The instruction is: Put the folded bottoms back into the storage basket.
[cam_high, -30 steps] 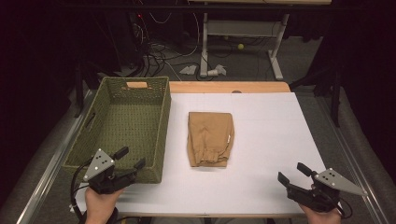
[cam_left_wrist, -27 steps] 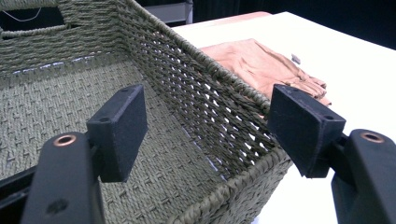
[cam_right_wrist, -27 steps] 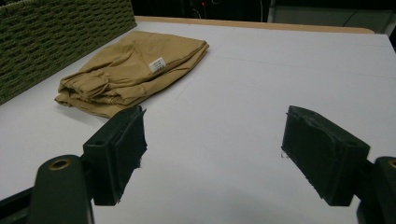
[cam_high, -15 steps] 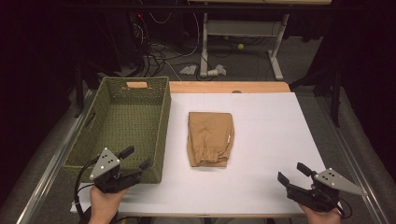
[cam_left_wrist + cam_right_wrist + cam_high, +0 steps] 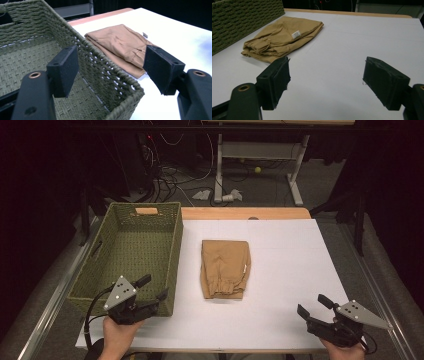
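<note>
The folded trousers [image 5: 225, 268] lie lengthwise along the desk [image 5: 295, 265] — just beside the basket [image 5: 131, 251]. Both tongs, left [image 5: 152, 292] and right [image 5: 312, 306], gape empty — bare desk all around.

Folded trousers [image 5: 225, 268] (tan) beside basket [image 5: 172, 250]

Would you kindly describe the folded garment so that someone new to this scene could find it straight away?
Start at the white table and find the green woven basket along its left side. Just to the right of that basket, flat on the white surface, lies the folded tan garment. It is the one soft, brown thing there, with a small white label near one edge.
</note>
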Demonstrator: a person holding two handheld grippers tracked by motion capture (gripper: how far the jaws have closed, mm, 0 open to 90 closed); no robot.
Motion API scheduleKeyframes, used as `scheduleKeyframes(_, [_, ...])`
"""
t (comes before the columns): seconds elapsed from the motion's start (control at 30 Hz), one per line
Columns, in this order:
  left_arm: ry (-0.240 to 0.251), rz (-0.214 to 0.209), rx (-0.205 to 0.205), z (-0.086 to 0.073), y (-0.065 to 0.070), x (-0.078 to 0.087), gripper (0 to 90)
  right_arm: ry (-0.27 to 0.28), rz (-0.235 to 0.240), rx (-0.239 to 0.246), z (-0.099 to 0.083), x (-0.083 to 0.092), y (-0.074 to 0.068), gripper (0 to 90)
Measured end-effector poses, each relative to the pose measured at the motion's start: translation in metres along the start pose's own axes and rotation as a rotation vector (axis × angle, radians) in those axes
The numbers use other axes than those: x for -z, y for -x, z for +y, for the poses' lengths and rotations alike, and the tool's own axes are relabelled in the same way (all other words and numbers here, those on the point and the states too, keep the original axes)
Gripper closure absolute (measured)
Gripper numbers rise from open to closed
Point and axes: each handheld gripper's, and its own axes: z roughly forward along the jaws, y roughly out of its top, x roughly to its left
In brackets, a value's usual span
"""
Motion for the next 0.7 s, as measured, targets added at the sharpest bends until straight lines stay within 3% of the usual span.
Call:
scheduleKeyframes(0.37, [0.021,-0.05,0.005,0.012,0.007,-0.009,27.2,0.001,0.004,0.004,0.0,0.0,0.0,22.5])
scheduleKeyframes(0.7, [0.023,-0.065,0.003,0.016,0.01,-0.014,27.1,0.001,0.003,0.003,0.0,0.0,0.0,22.4])
